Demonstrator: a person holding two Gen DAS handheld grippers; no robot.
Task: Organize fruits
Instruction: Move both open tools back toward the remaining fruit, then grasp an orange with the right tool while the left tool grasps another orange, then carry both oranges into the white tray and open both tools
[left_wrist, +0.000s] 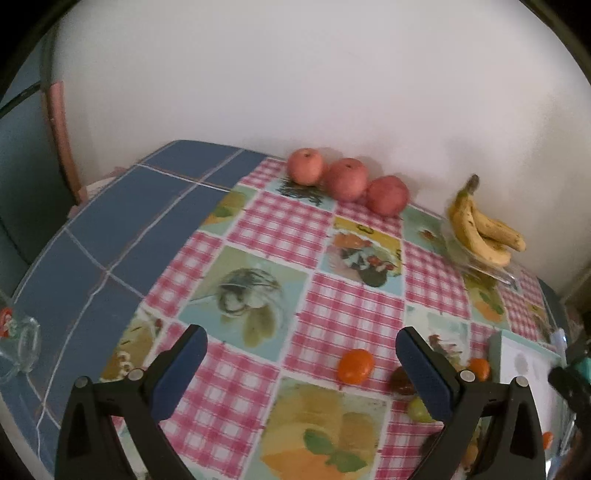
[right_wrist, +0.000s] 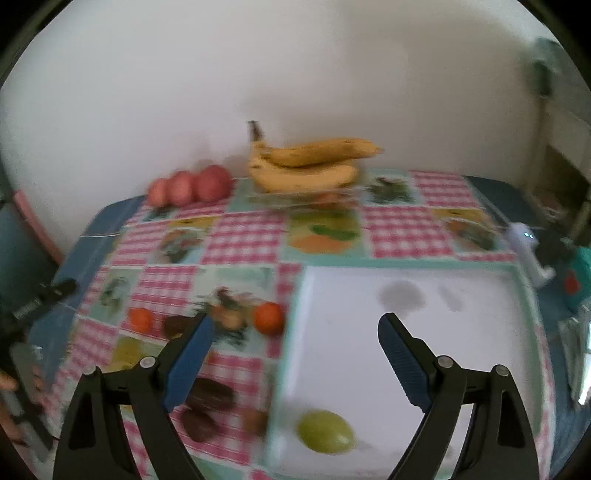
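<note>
Wide-spread and empty, the left gripper (left_wrist: 301, 354) hangs over the checked tablecloth (left_wrist: 325, 317), its blue-padded fingers (left_wrist: 181, 373) aimed forward and slightly down toward the wall. Between them lies a small orange fruit (left_wrist: 355, 365); a dark fruit (left_wrist: 402, 380) and a green one (left_wrist: 419, 410) sit half hidden behind the right-hand finger. Farther off, three red apples (left_wrist: 347, 179) line up against the wall, and a bunch of bananas (left_wrist: 480, 229) rests in a clear glass dish (left_wrist: 491, 271). A white tray (left_wrist: 524, 365) shows at the right edge.

From the right wrist, the right gripper (right_wrist: 295, 338) also stands fully apart with nothing between its fingers, held low above the white tray, which carries one green fruit (right_wrist: 325, 432) near its front corner. Dark fruits (right_wrist: 210, 398) lie on the cloth just left of the tray, with two orange ones (right_wrist: 269, 317) beyond. Everything here is blurred.
</note>
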